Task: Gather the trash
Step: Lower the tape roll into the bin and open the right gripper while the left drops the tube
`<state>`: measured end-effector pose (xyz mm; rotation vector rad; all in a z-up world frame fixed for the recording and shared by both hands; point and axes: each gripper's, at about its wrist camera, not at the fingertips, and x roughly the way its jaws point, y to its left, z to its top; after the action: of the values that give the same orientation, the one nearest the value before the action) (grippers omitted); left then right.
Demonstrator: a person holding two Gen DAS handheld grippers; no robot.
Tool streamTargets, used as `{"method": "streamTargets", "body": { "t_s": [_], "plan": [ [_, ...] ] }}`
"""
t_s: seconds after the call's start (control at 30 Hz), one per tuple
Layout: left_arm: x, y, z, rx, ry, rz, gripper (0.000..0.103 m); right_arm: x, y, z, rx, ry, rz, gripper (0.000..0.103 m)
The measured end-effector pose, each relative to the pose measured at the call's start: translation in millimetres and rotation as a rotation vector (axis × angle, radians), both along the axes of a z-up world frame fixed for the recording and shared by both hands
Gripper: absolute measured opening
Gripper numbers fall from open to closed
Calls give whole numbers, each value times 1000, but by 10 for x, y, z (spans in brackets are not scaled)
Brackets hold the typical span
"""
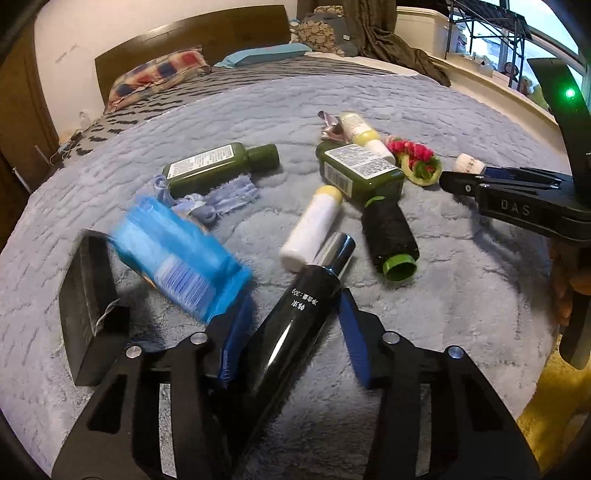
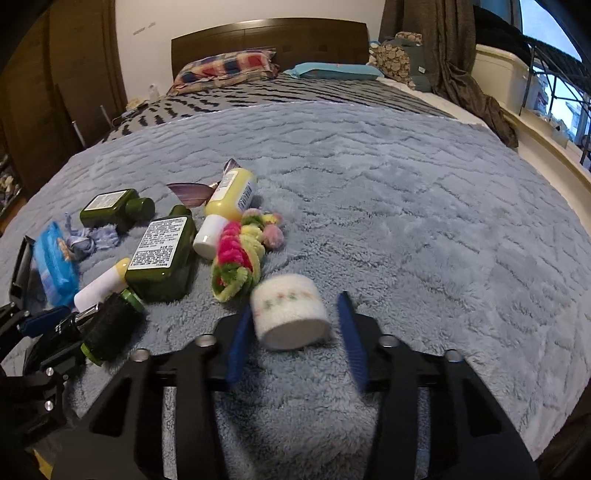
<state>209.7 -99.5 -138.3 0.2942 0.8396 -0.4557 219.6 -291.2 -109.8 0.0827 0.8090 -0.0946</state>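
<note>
Litter lies on a grey-blue fluffy blanket (image 2: 406, 206). My left gripper (image 1: 295, 314) is open, its blue pads either side of a black tube with a chrome cap (image 1: 299, 314) lying on the blanket. My right gripper (image 2: 293, 325) is open around a white roll with a flower pattern (image 2: 290, 314), which also shows in the left wrist view (image 1: 469, 164). Nearby lie two green bottles (image 1: 218, 168) (image 1: 360, 171), a white tube with a yellow cap (image 1: 310, 229), a yellow bottle (image 2: 231, 195), a black thread spool (image 1: 391, 236), a blue packet (image 1: 177, 258) and a pink-yellow yarn piece (image 2: 236, 258).
A black box (image 1: 88, 302) stands on the blanket at the left beside the blue packet. A purple fabric scrap (image 1: 221, 199) lies by the green bottle. Pillows (image 2: 229, 66) and a wooden headboard (image 2: 269, 35) are at the far end. A window ledge (image 2: 546, 147) runs along the right.
</note>
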Motion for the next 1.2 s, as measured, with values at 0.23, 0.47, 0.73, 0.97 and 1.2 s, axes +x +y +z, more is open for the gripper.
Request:
{"method": "streamTargets", "body": {
  "t_s": [0.23,0.47,0.73,0.97,1.2],
  "plan": [
    [-115,9,37,-24,25,8,28,-183,133,47,-6,-10,34,35],
    [-412,123,67,-79,58,50,24,-577,352,115,22,-23,102,34],
    [-1061,248,194,-145,28,66,24,-1181,568,279,29,-74,143,34],
    [-1621,447,196,-200,9,121,24,-1786,645,270,81,-98,154,34],
    [-1990,472,-267,-182,112,132,24,-2079,743,-196,78,14,169,34]
  ]
}}
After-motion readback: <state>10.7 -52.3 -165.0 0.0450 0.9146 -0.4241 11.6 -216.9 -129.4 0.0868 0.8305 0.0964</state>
